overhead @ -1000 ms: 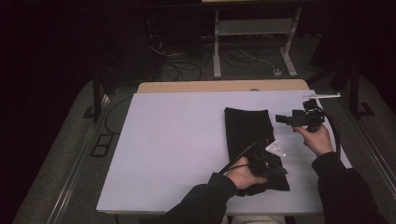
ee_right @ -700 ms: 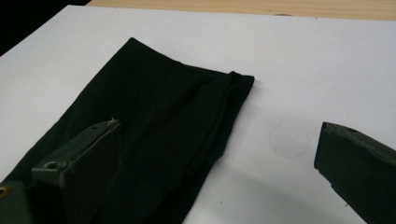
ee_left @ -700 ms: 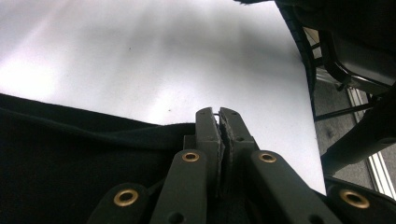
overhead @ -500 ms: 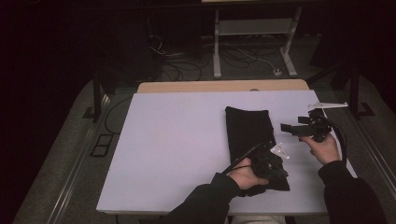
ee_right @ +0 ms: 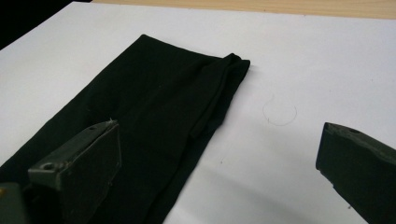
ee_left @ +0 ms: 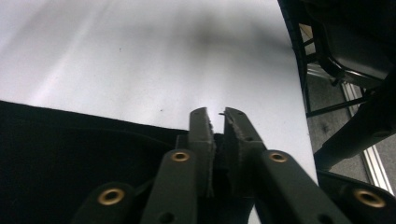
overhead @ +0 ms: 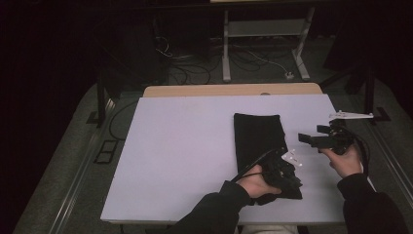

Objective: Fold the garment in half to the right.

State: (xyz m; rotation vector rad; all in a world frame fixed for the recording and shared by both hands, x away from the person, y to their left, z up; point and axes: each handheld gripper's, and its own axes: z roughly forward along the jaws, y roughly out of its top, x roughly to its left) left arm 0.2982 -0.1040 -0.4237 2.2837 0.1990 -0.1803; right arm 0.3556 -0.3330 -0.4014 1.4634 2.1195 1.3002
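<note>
A black cloth, folded into a long strip, lies on the white table right of centre. My left gripper rests at the strip's near right end. In the left gripper view its jaws stand almost together over the edge of the cloth, apparently pinching it. My right gripper hovers just right of the strip, open and holding nothing. In the right gripper view its jaws stand wide apart, with the cloth under the left jaw.
A wooden tabletop strip runs behind the white surface. Beyond it, a white-legged stand and loose cables sit on the floor. The table's right edge is close to the right hand. Bare white surface spreads to the left.
The right gripper has drawn back toward the near side and slightly right, away from the cloth. The left hand and its gripper have stayed at the cloth's near end.
</note>
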